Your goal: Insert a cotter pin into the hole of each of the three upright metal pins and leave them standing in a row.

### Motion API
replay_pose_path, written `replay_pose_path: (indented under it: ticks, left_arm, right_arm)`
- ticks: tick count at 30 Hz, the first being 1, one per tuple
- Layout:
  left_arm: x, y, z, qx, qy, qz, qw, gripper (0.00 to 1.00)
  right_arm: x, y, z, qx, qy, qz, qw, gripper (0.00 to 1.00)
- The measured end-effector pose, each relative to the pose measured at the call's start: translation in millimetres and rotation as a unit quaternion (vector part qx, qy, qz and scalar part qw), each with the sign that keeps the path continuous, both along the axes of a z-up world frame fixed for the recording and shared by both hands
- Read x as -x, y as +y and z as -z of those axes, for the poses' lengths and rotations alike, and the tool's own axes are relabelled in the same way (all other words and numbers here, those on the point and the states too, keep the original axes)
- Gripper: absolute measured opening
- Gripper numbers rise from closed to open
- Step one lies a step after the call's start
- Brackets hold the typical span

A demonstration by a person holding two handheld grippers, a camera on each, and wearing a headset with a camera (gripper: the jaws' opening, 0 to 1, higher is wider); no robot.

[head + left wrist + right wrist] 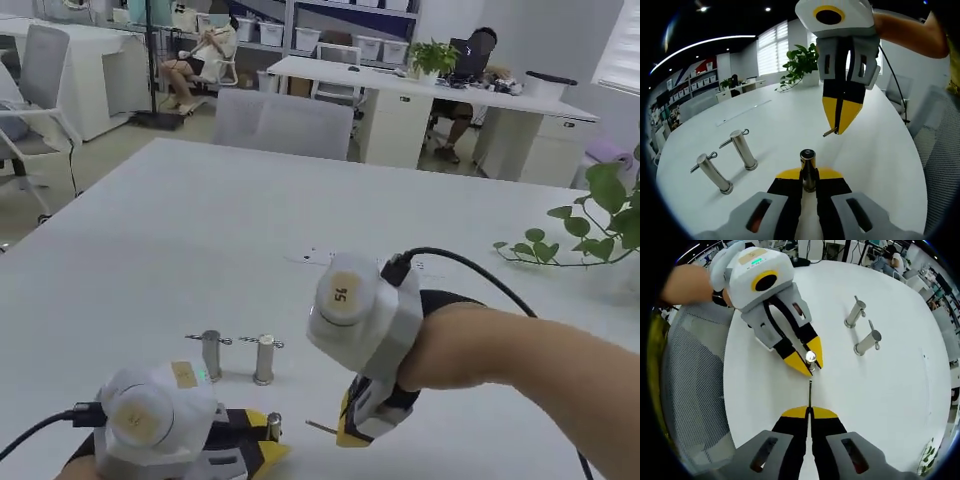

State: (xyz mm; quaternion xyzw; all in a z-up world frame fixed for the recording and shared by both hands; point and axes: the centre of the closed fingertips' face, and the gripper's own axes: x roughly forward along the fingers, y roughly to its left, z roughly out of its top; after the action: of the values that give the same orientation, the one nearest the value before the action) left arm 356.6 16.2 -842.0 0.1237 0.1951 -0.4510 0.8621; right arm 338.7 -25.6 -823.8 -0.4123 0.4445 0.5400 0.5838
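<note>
A: Head view. Two finished pins [211, 355] stand upright side by side on the tabletop [200, 230], each with a cotter through its upper end. Just beside them, the left tool [272, 445] pinches the third pin [273, 425]. The right tool [345, 432] pinches a cotter pin [320, 428], which is aimed at that pin but not touching it.

B: Left gripper view?

A: The jaws are pressed onto the shank of the third pin [808, 167], which is upright with its head above them. The right tool [840, 125] hangs beyond, and the cotter pin [829, 132] stops short of the head. I cannot make out the hole.

B: Right gripper view?

A: The jaws are pressed together on the cotter pin [810, 392]. It points straight at the third pin [811, 357], near its top.

B: Risks?

A: My judgement only. If the hole faces off-axis, the tip will skid off the round head. The thin cotter, gripped at one end, may swivel or bend when pushed. Side load could tilt the third pin in the left tool.
</note>
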Motion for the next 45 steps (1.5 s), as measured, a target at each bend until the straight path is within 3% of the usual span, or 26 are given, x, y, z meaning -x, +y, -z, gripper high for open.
replay_pose_path:
  ticks: [16,45]
  left_arm:
    - [-2.3,-5.8,0.3,-0.007,-0.004,-0.036,0.9993,0.07]
    - [-0.4,-7.5,0.1,-0.015,-0.008,-0.033,0.9993,0.07]
  right_arm:
    - [0.3,7.8,4.7,0.003,0.002,0.0,1.0,0.02]
    - [1.9,15.4,5.9,0.011,0.002,-0.006,0.9999,0.02]
